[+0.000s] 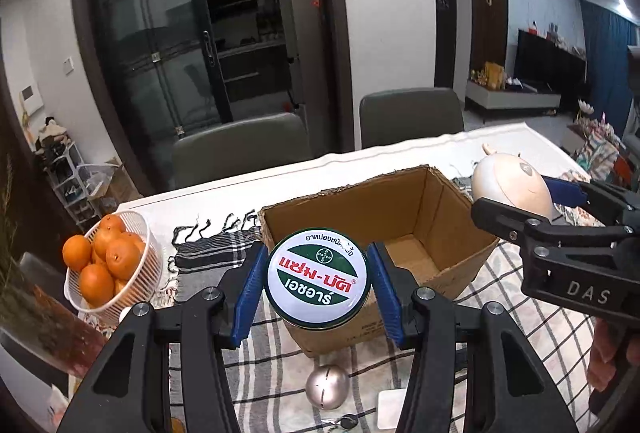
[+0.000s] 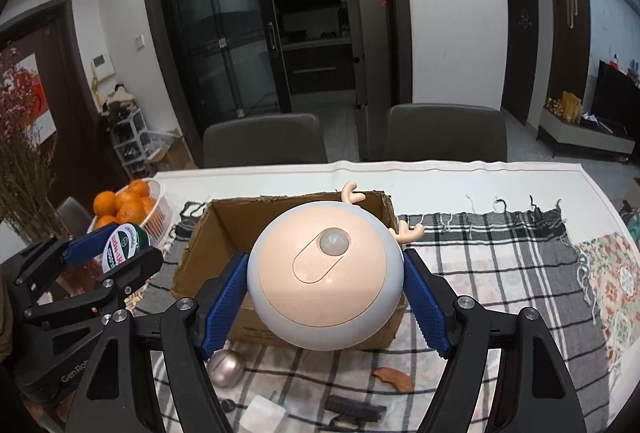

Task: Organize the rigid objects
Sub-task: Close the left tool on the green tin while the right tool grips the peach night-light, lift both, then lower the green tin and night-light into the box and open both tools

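Observation:
My left gripper (image 1: 318, 283) is shut on a round green-and-white balm tin (image 1: 318, 279), held above the near wall of an open, empty cardboard box (image 1: 412, 253). It also shows at the left of the right wrist view (image 2: 108, 253), holding the tin (image 2: 124, 247). My right gripper (image 2: 325, 297) is shut on a round cream night light with antlers (image 2: 325, 273), held in front of the box (image 2: 224, 233). In the left wrist view the right gripper (image 1: 532, 197) holds the light (image 1: 512, 189) at the box's right.
A white basket of oranges (image 1: 120, 265) stands left on the checked cloth (image 2: 500, 265). A silver egg-shaped object (image 1: 327, 387), a small white block (image 2: 264, 413), a dark flat object (image 2: 354, 409) and an orange scrap (image 2: 394, 379) lie near the front. Two chairs stand behind the table.

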Action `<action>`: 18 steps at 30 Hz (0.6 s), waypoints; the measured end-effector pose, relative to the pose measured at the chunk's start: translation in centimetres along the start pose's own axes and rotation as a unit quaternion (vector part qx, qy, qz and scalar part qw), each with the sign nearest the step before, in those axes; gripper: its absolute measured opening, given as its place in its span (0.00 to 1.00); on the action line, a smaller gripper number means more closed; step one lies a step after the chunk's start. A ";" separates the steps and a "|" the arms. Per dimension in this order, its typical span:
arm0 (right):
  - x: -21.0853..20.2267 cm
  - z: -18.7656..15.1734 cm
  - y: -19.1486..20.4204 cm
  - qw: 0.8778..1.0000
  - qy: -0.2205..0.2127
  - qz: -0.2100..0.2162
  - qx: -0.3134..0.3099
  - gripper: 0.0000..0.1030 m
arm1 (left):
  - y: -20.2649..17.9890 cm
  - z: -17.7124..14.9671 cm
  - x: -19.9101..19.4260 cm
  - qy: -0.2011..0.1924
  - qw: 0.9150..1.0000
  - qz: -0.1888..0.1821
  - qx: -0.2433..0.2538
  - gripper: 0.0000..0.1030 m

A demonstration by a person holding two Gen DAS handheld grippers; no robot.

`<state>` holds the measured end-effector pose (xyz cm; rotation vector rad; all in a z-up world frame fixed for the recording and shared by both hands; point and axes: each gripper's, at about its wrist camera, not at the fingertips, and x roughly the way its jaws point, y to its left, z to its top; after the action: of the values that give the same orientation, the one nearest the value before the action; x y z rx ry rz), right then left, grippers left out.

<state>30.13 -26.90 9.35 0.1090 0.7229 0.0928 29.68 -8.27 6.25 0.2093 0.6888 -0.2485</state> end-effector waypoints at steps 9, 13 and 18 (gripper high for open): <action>4.2 1.5 -0.6 0.997 0.078 0.013 -0.004 0.74 | 0.4 1.8 3.3 0.053 0.998 -0.015 0.017 0.49; 5.9 1.8 -0.9 0.994 0.104 0.017 -0.001 0.74 | 0.3 2.1 4.9 0.079 0.996 -0.024 0.020 0.49; 7.9 1.9 -1.4 0.990 0.138 0.014 0.000 0.74 | 0.4 2.4 7.2 0.116 0.992 -0.033 0.024 0.49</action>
<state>37.32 -27.50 5.43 0.1070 0.9980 0.1361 36.61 -9.69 3.39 0.2640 0.9218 -0.3073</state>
